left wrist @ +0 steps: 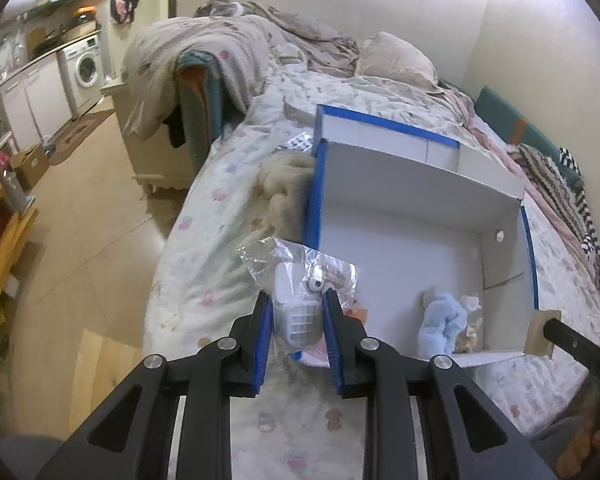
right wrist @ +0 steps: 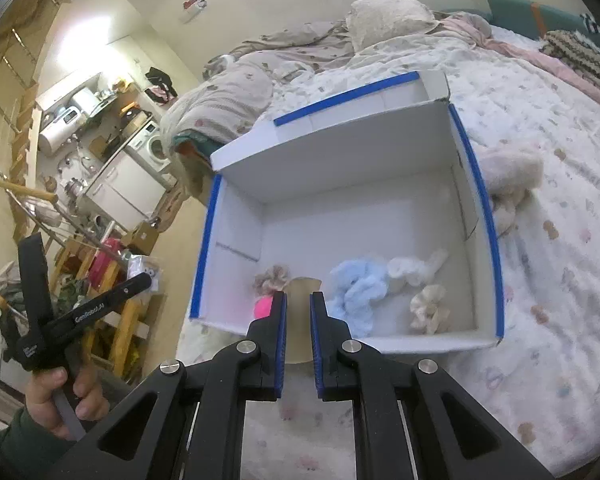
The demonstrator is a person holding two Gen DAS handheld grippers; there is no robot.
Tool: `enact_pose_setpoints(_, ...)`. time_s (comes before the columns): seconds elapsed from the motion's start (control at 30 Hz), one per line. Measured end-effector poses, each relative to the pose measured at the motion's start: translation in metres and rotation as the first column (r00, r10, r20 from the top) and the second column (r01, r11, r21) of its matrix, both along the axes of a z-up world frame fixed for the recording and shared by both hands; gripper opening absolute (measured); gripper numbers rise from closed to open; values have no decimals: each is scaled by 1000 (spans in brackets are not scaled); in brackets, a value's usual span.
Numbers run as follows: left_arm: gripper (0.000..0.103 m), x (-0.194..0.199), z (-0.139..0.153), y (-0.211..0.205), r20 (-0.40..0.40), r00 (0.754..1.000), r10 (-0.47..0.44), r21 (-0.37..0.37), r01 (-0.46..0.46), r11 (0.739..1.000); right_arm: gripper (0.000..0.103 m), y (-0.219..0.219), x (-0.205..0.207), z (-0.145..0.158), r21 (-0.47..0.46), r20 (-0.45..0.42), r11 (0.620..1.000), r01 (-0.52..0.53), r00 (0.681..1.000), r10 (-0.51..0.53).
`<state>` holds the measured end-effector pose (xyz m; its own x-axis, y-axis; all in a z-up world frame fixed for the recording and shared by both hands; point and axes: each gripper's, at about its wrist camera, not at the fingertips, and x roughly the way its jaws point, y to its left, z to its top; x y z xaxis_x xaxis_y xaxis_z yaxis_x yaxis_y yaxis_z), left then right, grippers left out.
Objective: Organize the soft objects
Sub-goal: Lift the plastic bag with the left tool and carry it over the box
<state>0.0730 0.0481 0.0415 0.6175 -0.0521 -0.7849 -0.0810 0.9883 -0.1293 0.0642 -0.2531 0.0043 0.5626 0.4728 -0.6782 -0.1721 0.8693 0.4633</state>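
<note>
— What is your left tool [left wrist: 297, 312] doing?

— It pinches a clear plastic bag [left wrist: 300, 280] between its blue pads; inside I see a white toy with a googly eye. The bag hangs over the bed [left wrist: 204, 248], just at the near left corner of the box [left wrist: 400, 216].

— And the right tool [right wrist: 298, 312]?

— Its fingers stand a little apart, with only a narrow gap between them. A round beige thing [right wrist: 300, 292] shows in that gap at the box's near wall, but I cannot tell whether the pads touch it.

— What lies in the box?

— Along the near side, left to right in my right view: a brownish scrunchie [right wrist: 274, 276] above something bright pink [right wrist: 263, 307], a light blue fluffy piece [right wrist: 358, 286], a white fluffy one [right wrist: 414, 268] and a cream scrunchie [right wrist: 430, 306]. The far part of the floor is bare white.

— Beyond the box?

— A beige plush toy [right wrist: 510, 178] lies on the bed against the blue-edged side wall. Farther off, a rumpled quilt [right wrist: 300, 52] and a pillow [right wrist: 388, 20].
</note>
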Motion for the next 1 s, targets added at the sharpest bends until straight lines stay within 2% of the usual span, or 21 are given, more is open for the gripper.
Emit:
enact_pose_setpoints(0.23,22,28,-4,-28,-8,998,-59,16,59,998,13,2,26,-7,-27,-5,1000,11,1000,-11)
enact_pose_setpoints(0.4,22,46,-17,-50,-31,994,-106,30,107,994,13,0,34,-31,-47,-48,998,44,998,-47)
enact_pose_setpoints(0.57,22,62,-40,-68,-54,987,-152,48,154,987,13,-5,41,-59,-117,-122,989,94,987,-109)
enact_pose_setpoints(0.67,22,72,-64,-71,-70,980,-185,7,186,983,13,-3,44,-72,-137,-159,986,90,981,-112)
enact_pose_setpoints(0.8,22,83,-88,-73,-134,978,-162,-28,160,987,13,-1,50,-81,-161,-176,983,85,978,-113)
enact_pose_setpoints(0.9,22,83,-94,-80,-146,975,-168,15,172,985,13,1,54,-86,-175,-188,980,89,975,-122)
enact_pose_setpoints(1.0,22,84,-100,-83,-162,972,-168,20,174,985,13,2,58,-90,-188,-196,978,88,973,-125)
